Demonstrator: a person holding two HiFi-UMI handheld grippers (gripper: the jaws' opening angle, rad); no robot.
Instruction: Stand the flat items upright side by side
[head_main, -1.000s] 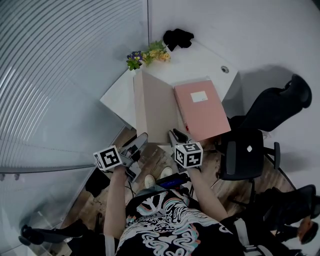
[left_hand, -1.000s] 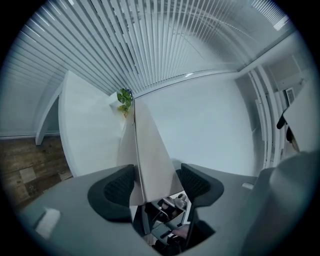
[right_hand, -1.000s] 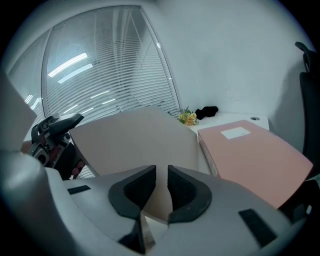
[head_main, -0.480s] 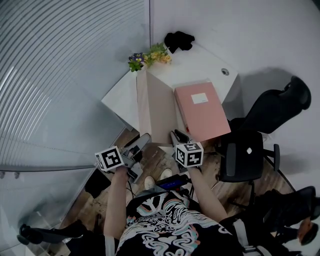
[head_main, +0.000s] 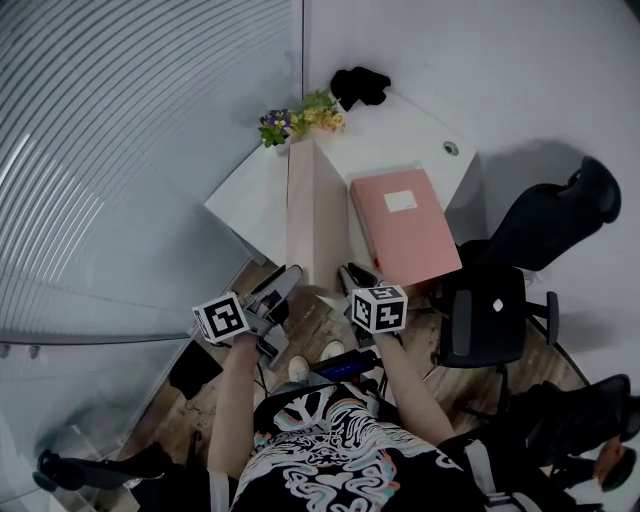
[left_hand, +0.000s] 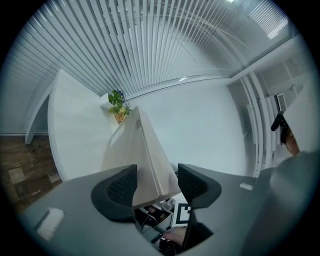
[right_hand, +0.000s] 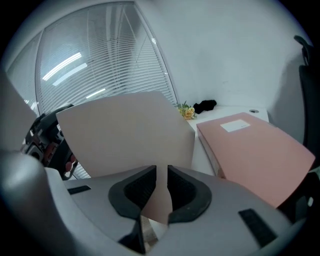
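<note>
On the white table (head_main: 400, 130), the beige folder (head_main: 315, 215) is seen upright on edge, just beside the pink folder (head_main: 405, 225) that is lying flat. Its near cover is pinched tight by the right gripper (head_main: 348, 275). The left gripper (head_main: 285, 280) is kept spread around the folder's corner, its jaws just having been closing in.

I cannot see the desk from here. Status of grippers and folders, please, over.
Right gripper shut on beige folder, near edge. Left gripper open round it, jaws just closing. Pink folder flat on table. Flowers near beige folder's far end.
</note>
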